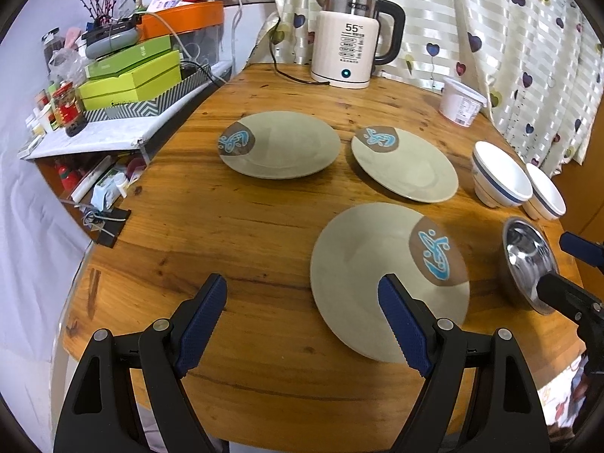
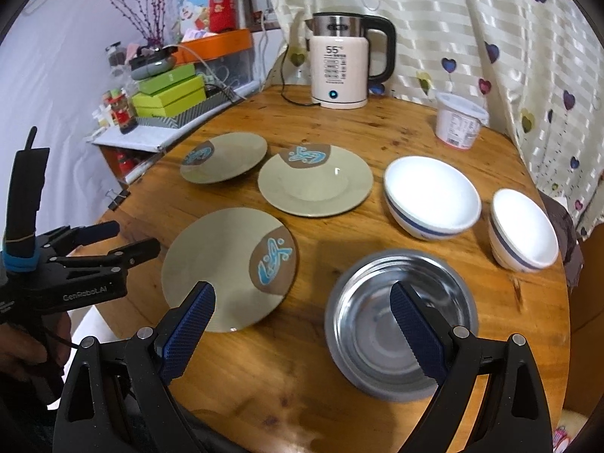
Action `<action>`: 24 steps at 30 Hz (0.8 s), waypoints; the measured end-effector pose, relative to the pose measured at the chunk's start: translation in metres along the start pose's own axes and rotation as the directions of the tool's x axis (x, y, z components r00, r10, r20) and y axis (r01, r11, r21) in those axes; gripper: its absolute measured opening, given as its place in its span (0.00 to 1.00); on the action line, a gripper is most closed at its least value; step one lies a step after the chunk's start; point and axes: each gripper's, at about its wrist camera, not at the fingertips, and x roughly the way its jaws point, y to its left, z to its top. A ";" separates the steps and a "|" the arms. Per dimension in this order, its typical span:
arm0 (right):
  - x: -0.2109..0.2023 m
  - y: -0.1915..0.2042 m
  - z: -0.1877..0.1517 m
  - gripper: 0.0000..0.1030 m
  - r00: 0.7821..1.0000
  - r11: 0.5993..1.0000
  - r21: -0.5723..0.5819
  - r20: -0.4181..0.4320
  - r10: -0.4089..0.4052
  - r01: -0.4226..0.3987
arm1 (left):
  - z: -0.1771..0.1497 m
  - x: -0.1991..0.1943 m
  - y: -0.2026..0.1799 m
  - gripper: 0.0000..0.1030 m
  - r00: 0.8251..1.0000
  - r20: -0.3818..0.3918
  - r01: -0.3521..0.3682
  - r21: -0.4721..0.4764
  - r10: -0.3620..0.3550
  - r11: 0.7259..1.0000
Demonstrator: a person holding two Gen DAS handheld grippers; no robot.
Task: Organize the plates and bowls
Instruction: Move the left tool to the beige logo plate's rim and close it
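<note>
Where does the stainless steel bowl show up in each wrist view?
Left wrist: the steel bowl sits at the far right edge, beside the nearest plate.
Right wrist: lower centre-right, large, behind the right gripper.
Shared landmark: the white kettle at the table's far side.

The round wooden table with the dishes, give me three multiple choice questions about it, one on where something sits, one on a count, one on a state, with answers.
1. Where does the kettle stand?
A. at the far edge by the curtain
B. between the two white bowls
C. on the nearest plate

2. How many green plates lie on the table?
A. two
B. three
C. five

3. How is the right tool?
A. shut on a plate
B. shut on the steel bowl
C. open, holding nothing

Answers: 1 A, it stands beyond all the dishes, curtain behind it. 2 B, nearest plate, middle plate, far plate. 3 C, its fingers are spread above the steel bowl with nothing between them.
</note>
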 end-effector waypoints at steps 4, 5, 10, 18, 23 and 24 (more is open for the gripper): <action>0.009 0.010 0.009 0.92 1.000 0.999 -0.036 -0.010 0.021 -0.022 | 0.004 0.006 0.011 0.80 1.000 -0.010 -0.001 -0.029 0.001 1.000; 0.011 0.012 0.011 0.92 1.000 0.999 -0.041 -0.011 0.029 -0.030 | 0.005 0.008 0.013 0.80 1.000 -0.014 -0.001 -0.035 0.000 0.999; 0.020 0.022 0.027 0.92 0.997 0.995 -0.061 -0.024 0.075 -0.076 | 0.013 0.013 0.027 0.80 1.000 -0.003 -0.020 -0.058 0.020 0.998; 0.036 0.032 0.061 0.92 0.994 0.991 -0.089 -0.058 0.095 -0.100 | 0.031 0.020 0.048 0.80 0.999 0.021 -0.035 -0.092 0.037 0.995; 0.047 0.038 0.085 0.91 0.995 0.989 -0.115 -0.058 0.084 -0.090 | 0.041 0.029 0.058 0.80 0.999 0.022 -0.040 -0.110 0.043 0.993; 0.051 0.039 0.091 0.90 0.994 0.988 -0.120 -0.058 0.088 -0.094 | 0.044 0.031 0.061 0.80 0.999 0.024 -0.040 -0.117 0.043 0.992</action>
